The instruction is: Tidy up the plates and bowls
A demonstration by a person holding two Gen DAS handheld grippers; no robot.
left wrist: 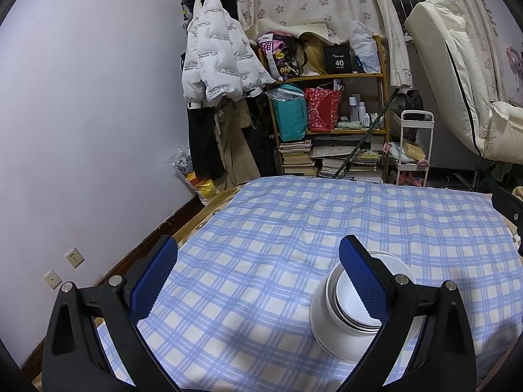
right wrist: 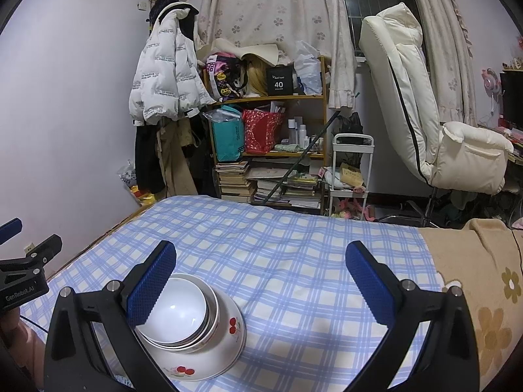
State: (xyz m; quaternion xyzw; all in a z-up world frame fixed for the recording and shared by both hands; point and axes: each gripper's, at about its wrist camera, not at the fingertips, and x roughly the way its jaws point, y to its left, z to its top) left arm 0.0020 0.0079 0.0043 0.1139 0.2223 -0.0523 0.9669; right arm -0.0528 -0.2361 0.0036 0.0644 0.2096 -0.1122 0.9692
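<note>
A stack of white bowls sits on the blue-checked cloth, small bowls nested in a large one with a red cherry print. In the left wrist view the bowl stack lies at lower right, partly behind the right finger. My left gripper is open, with only cloth between its pads. My right gripper is open too, the stack just behind its left finger. The left gripper's body shows at the left edge of the right wrist view.
A wooden shelf full of bags, bottles and books stands beyond the cloth's far edge. A white jacket hangs by the wall, a white trolley and a cream recliner chair stand to the right. A beige floral blanket borders the cloth.
</note>
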